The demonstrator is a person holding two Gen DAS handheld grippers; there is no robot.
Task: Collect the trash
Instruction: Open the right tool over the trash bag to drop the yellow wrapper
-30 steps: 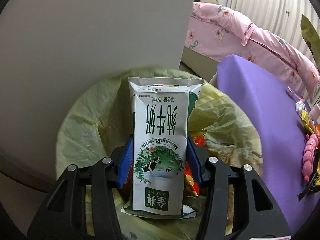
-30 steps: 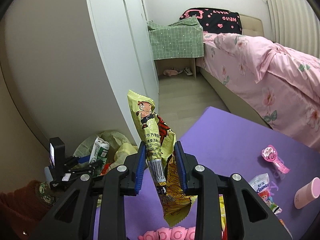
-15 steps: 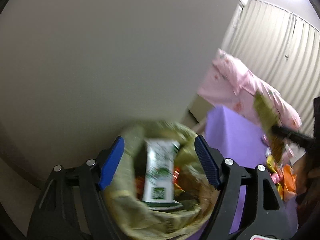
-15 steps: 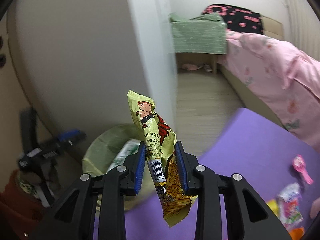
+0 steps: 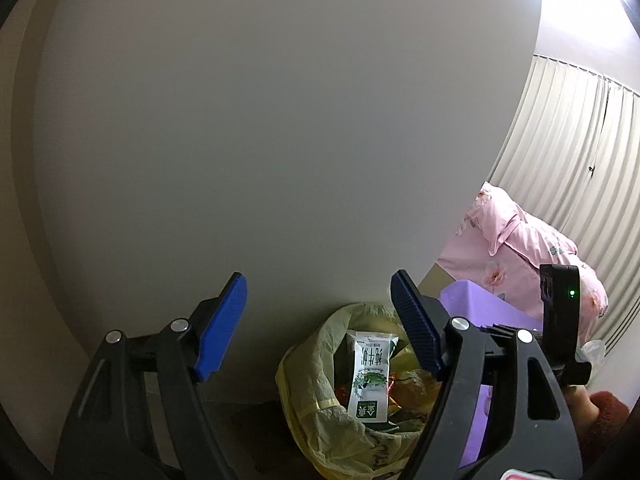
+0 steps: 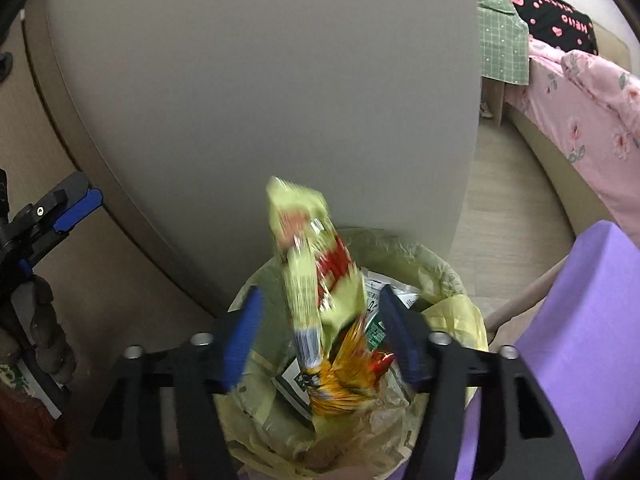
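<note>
A bin lined with a yellow-green bag stands on the floor by a white wall. A white and green milk carton lies inside it. My left gripper is open and empty, raised above and back from the bin. My right gripper is open right over the bin. A yellow and red snack wrapper, blurred, hangs loose between its jaws, its lower end in the bin. My left gripper shows at the left edge of the right wrist view.
A purple table stands right of the bin. A bed with pink floral bedding lies beyond. A white cupboard panel rises just behind the bin. Pleated curtains hang at the right.
My left gripper let the milk carton drop into the bin and lifted away. My right gripper moved over the bin and opened, and the snack wrapper is falling from it.
</note>
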